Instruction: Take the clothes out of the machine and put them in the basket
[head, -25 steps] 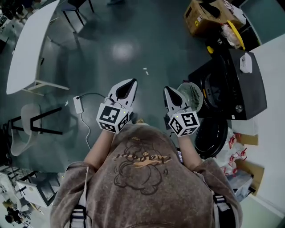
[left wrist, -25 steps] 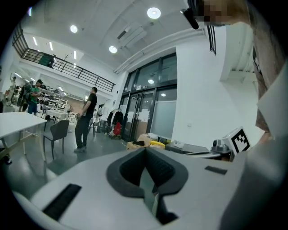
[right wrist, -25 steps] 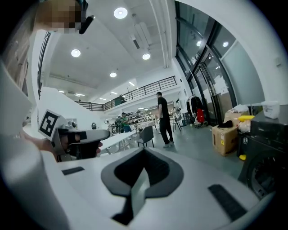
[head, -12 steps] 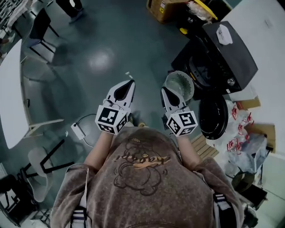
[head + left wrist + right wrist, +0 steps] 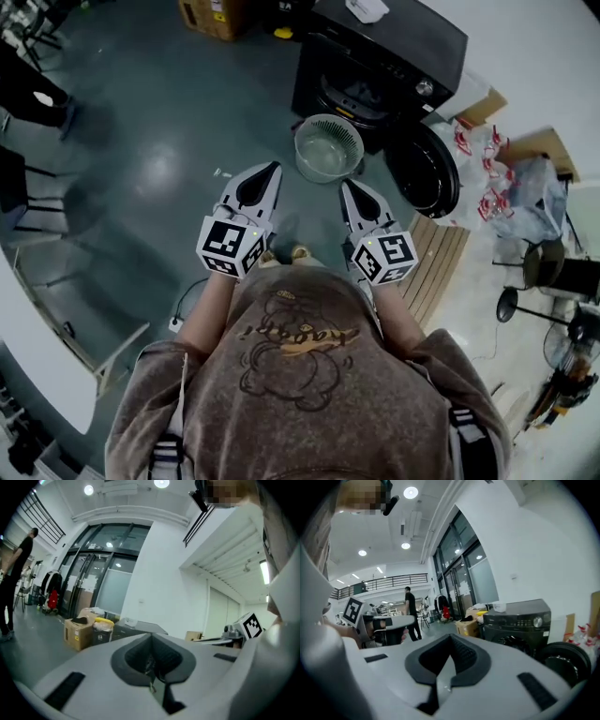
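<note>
The left gripper [image 5: 270, 172] has its two jaws pressed together with nothing in them; the right gripper [image 5: 348, 187] is pressed together and holds nothing too; both are smooth white plastic with dark ribbed pads, and each ends in a point; each carries a cube [image 5: 230, 246] with black and white squares; they are held side by side, apart from each other, in front of a person in a fuzzy brown top [image 5: 300, 375] with a bear drawn on it; the words by the bear are too small to read; just past the tips stands the basket [image 5: 298, 155], round and pale, its wall full of thin slots, with only its bare bottom showing inside; right behind it is the washing machine [image 5: 412, 37], a shiny black box with a silver knob [image 5: 425, 87]; its round black door [image 5: 424, 173] hangs open; the hole is too dark to tell if the clothes are in there; a cardboard box [image 5: 211, 14] with a label I cannot read sits on the grey-green floor [image 5: 187, 112]; wooden slats [image 5: 436, 267] lie by the door; crinkly bags [image 5: 478, 150] with red print sit near
</note>
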Action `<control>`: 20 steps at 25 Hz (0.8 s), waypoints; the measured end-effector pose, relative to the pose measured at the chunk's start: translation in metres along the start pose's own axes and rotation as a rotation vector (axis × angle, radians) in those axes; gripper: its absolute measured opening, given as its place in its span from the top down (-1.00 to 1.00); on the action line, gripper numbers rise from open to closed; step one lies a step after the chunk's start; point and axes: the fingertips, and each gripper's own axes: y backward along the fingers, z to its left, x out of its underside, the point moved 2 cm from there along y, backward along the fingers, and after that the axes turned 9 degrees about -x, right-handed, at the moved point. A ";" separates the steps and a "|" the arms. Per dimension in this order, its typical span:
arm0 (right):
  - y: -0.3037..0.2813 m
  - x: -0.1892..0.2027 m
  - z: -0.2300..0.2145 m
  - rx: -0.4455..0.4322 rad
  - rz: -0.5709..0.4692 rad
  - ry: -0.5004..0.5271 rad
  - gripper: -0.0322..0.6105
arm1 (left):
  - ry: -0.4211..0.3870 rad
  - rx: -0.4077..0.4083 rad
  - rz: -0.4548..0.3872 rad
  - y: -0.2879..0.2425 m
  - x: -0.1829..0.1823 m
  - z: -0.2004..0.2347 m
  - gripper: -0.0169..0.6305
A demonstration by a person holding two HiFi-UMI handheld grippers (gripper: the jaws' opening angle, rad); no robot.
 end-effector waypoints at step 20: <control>0.069 0.005 -0.069 0.202 -0.083 -0.083 0.91 | -0.043 0.210 0.069 -0.077 0.013 -0.083 0.94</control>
